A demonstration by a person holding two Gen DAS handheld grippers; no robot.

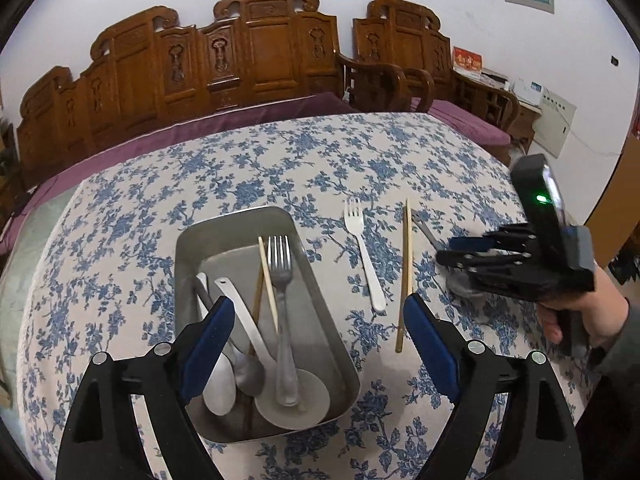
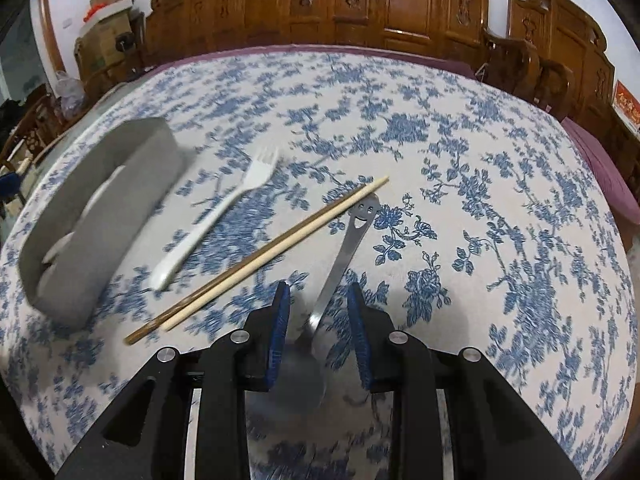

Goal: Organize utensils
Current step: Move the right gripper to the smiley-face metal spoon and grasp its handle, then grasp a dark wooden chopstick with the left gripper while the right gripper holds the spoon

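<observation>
A metal tray (image 1: 192, 240) on the floral tablecloth holds several spoons, a steel fork (image 1: 282, 280) and chopsticks. My left gripper (image 1: 318, 328) is open and empty just above the tray's near end. A white plastic fork (image 1: 366, 258) and a pair of chopsticks (image 1: 405, 272) lie right of the tray. In the right wrist view, the tray (image 2: 104, 208), white fork (image 2: 212, 220) and chopsticks (image 2: 256, 256) lie to the left. My right gripper (image 2: 318, 300) is partly open, its fingers straddling a steel spoon (image 2: 344, 252) with a smiley-face handle lying on the cloth.
The table (image 1: 240, 168) has a blue floral cloth. A carved wooden bench with purple cushions (image 1: 240, 64) stands behind it, and a wooden armchair (image 1: 400, 60) at the back right. Boxes (image 2: 108, 24) are stacked at the far left.
</observation>
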